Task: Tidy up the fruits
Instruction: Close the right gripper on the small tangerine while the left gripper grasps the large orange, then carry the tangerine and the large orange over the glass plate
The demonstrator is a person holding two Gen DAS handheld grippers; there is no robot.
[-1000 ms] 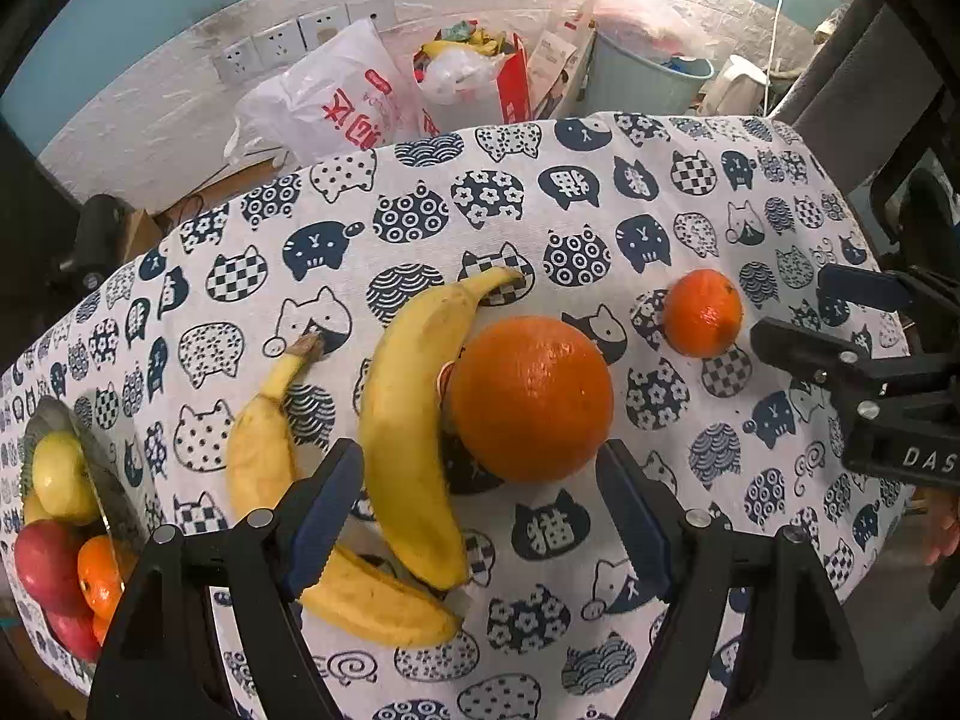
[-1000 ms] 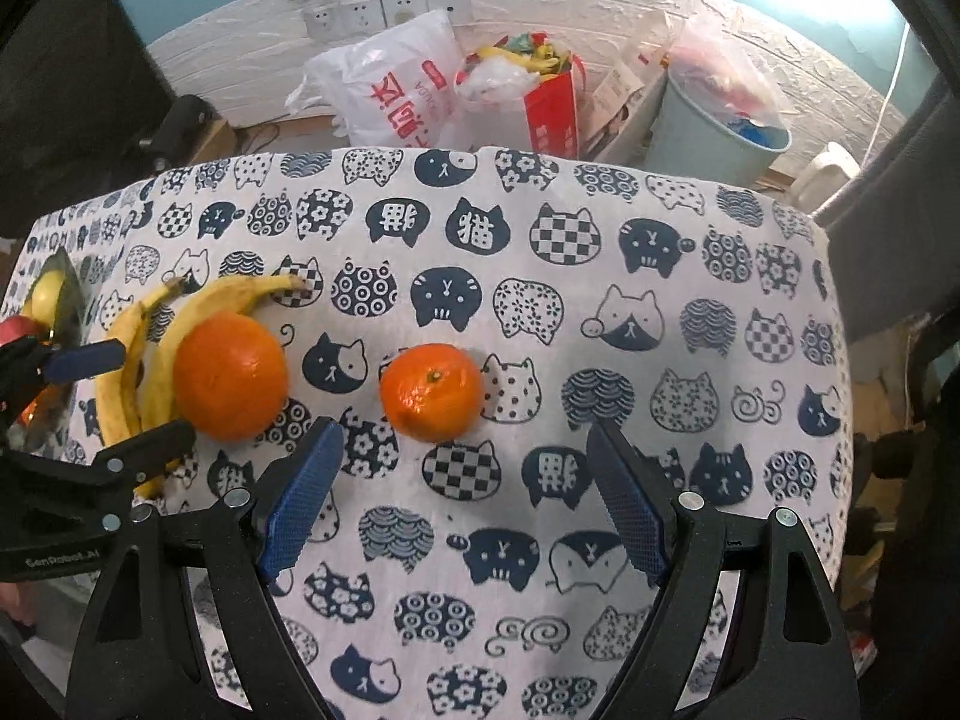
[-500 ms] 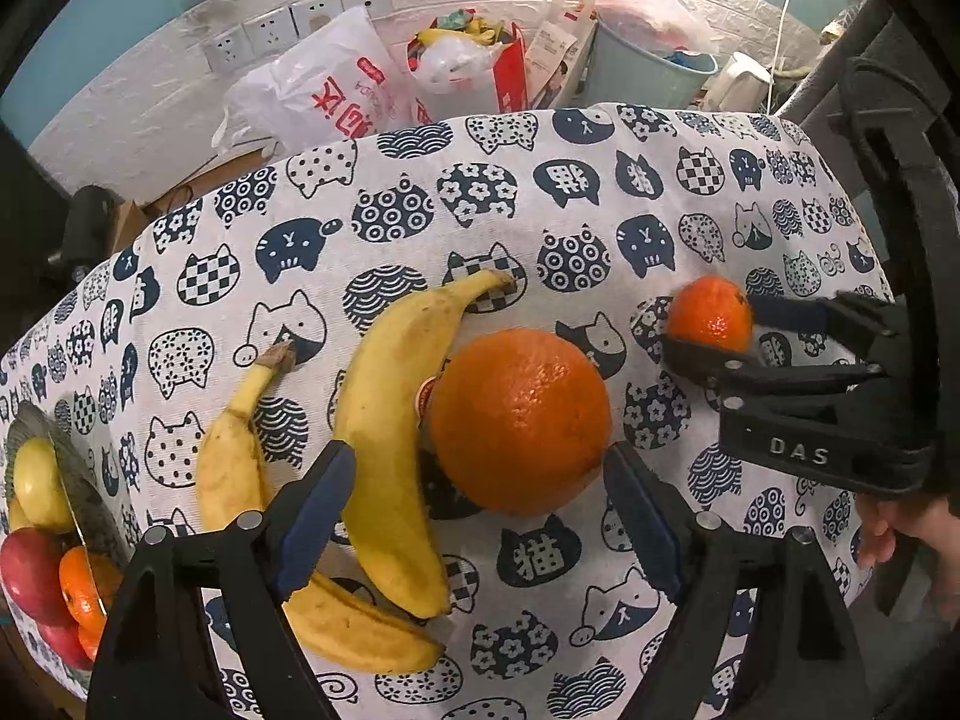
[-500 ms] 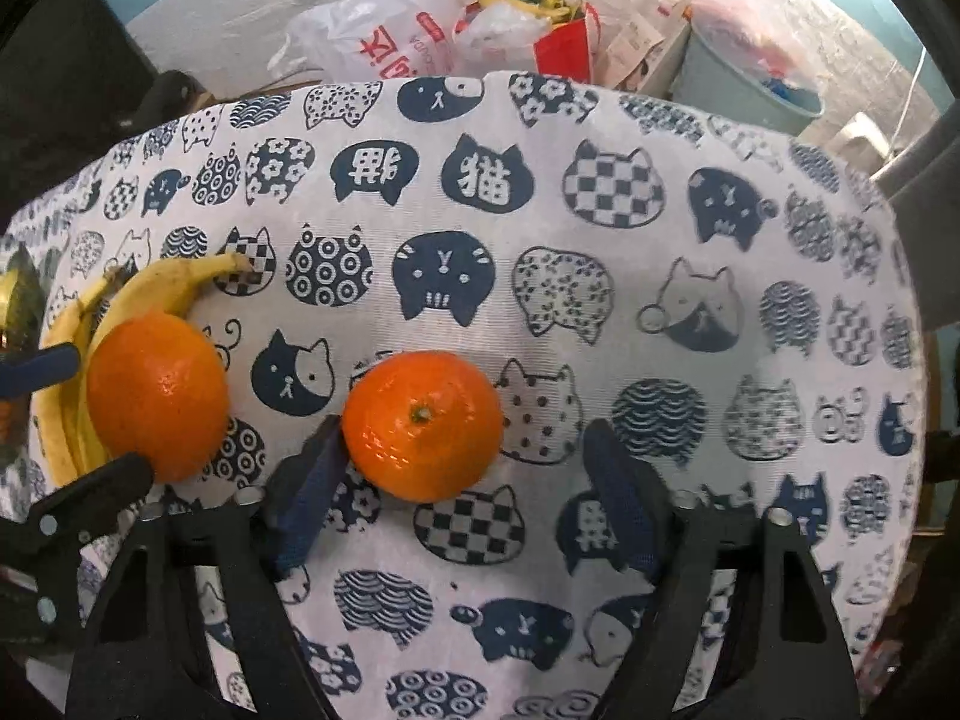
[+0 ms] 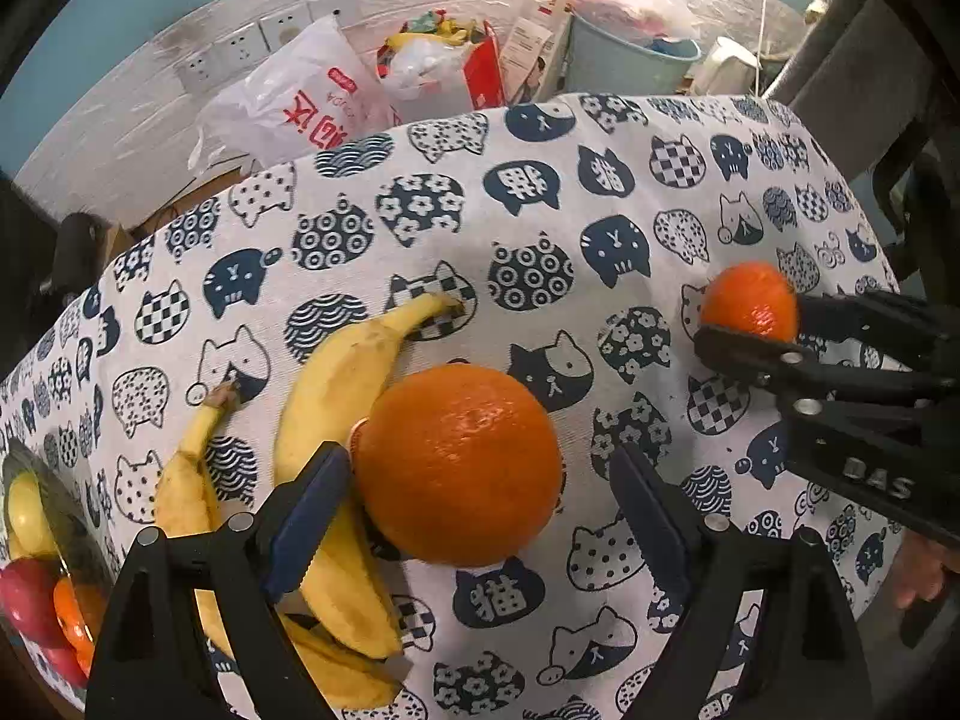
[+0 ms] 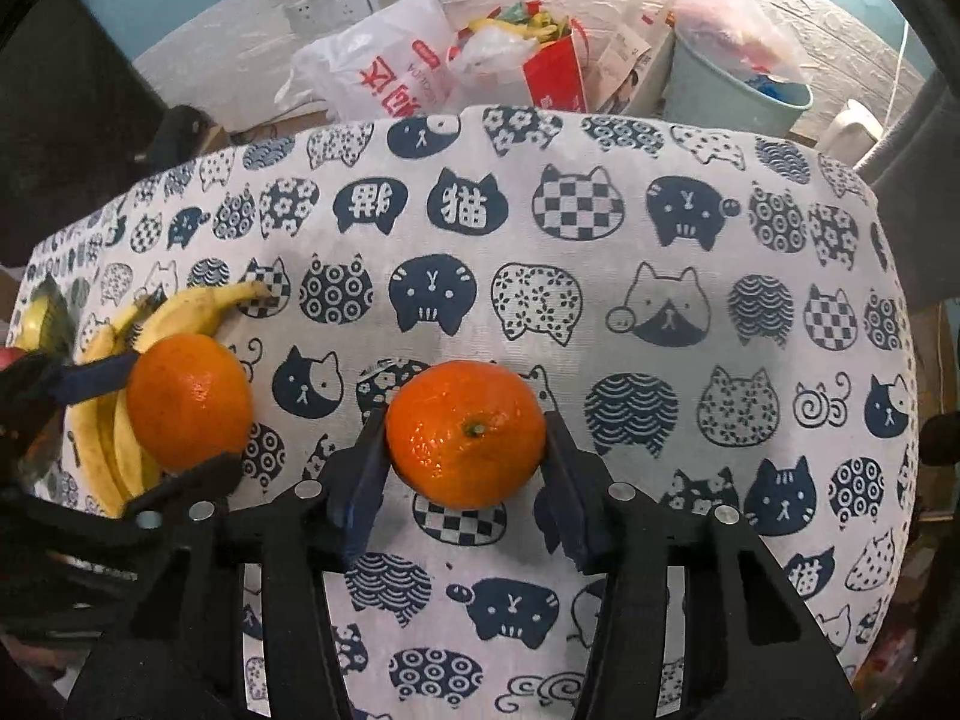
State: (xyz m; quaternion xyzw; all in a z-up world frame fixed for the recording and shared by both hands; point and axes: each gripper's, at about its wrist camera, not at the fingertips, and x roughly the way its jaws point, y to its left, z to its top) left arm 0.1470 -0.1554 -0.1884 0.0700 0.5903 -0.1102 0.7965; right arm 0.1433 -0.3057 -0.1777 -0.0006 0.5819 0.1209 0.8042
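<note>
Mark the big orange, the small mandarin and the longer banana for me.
big orange (image 5: 459,465), left wrist view, middle of peel.
small mandarin (image 6: 465,433), right wrist view, beside stem.
longer banana (image 5: 342,384), left wrist view, mid-body.

Both handheld grippers point steeply down over the table. The right gripper (image 6: 465,468) has just been closing, and its blue pads (image 6: 363,480) now press against both sides of a small orange (image 6: 465,432). The left gripper (image 5: 474,510) has just been opening; its jaws stand wide around a large orange (image 5: 459,465), the left pad close beside the fruit, the right one clear of it. Fingertips of the person's hand (image 5: 921,564) show beneath the right gripper's body.
</note>
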